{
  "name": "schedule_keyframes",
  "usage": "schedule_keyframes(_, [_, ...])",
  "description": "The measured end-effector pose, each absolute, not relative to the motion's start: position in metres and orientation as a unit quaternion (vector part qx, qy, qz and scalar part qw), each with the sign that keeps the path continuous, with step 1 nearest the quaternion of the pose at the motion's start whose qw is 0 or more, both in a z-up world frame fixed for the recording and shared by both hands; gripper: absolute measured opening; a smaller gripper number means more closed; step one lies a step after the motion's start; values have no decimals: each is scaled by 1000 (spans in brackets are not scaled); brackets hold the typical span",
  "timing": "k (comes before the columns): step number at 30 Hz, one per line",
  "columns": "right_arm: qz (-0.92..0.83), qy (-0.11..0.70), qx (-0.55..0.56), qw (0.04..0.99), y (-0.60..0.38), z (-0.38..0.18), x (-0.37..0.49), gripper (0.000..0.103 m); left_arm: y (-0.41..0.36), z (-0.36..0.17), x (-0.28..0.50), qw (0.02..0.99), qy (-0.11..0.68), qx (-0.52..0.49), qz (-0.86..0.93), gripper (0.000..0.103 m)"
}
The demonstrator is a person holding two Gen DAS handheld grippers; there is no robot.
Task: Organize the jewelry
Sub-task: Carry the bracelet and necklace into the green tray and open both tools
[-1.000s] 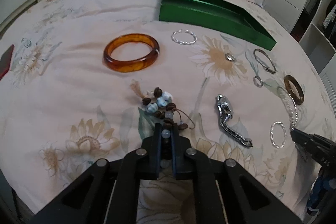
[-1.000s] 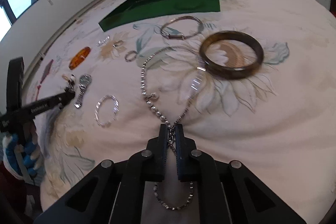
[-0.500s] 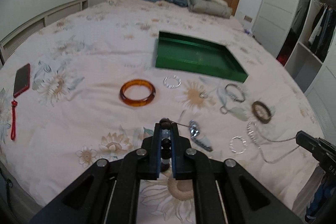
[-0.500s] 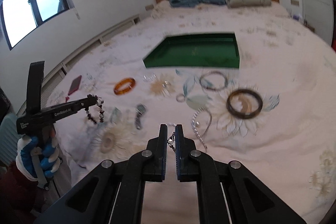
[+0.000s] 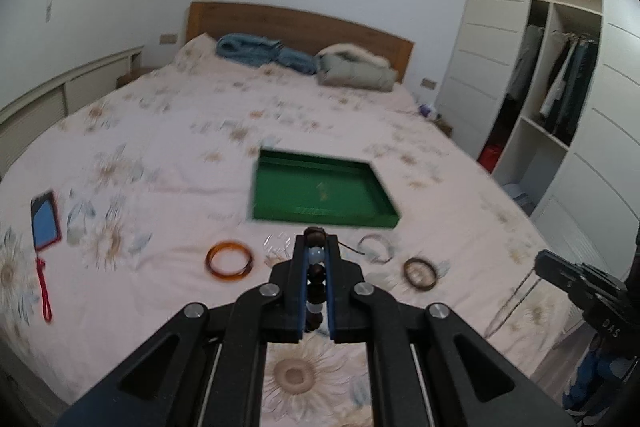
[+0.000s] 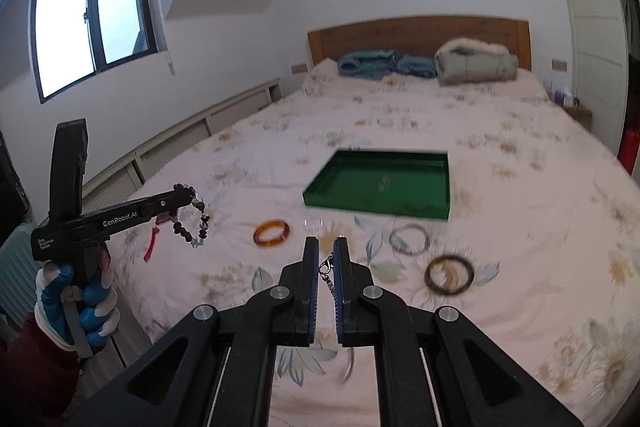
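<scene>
My left gripper (image 5: 315,239) is shut on a beaded bracelet (image 5: 315,275) of brown and pale blue beads and holds it high above the bed; from the right wrist view the bracelet (image 6: 196,217) hangs from the left gripper (image 6: 184,195). My right gripper (image 6: 326,243) is shut on a silver chain necklace (image 6: 327,269), whose chain hangs below it in the left wrist view (image 5: 514,297). A green tray (image 5: 320,191) lies on the bed ahead, also seen in the right wrist view (image 6: 384,183).
On the bedspread lie an amber bangle (image 5: 229,261), a dark brown bangle (image 5: 420,273), a silver hoop bracelet (image 5: 375,247) and a small clear bracelet (image 6: 313,223). A red-cased phone (image 5: 45,215) lies at left. Folded clothes (image 5: 352,69) sit by the headboard. A wardrobe (image 5: 560,87) stands at right.
Both grippers have risen far above the bed with their jewelry: the bracelet and the necklace have come up off the bedspread, and the view has pulled back and tilted up toward the headboard.
</scene>
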State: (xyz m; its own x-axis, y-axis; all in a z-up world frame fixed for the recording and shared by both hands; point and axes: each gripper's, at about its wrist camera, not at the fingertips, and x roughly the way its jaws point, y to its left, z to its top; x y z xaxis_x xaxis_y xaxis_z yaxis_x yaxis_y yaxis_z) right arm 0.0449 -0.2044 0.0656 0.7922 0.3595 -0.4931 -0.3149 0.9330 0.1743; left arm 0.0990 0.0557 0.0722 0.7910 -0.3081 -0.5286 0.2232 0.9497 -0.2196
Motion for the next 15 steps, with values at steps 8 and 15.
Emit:
schedule_keyframes(8, [159,208,13,965,-209,159,65,7,30,169,128,949,249,-53,-184,7])
schedule_keyframes(15, [140,175,4,975,-214,216,125,7,9,212,192,952,241,-38,-185,7])
